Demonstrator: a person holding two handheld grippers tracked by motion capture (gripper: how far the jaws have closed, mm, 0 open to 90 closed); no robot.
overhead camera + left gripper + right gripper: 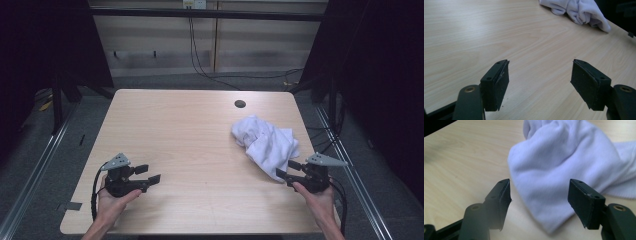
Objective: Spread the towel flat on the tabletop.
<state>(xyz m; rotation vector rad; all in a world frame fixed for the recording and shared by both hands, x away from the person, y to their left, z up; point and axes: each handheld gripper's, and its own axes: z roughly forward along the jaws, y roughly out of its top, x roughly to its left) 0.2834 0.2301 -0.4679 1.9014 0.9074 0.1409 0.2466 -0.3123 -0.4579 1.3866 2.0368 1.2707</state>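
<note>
Right gripper (539,195) spread wide, empty, at towel (265,142) corner; could pinch only a loose fold and slip.

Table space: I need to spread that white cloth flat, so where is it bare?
Bare: the table from its left edge across to the white cloth, between the left gripper and the far edge. Crowded: the right side, around the cloth and right gripper.

Cloth (266,142) on table's (190,130) right half; right tool (288,170) just beside it.

Overhead plus two low gripper-mounted views
</note>
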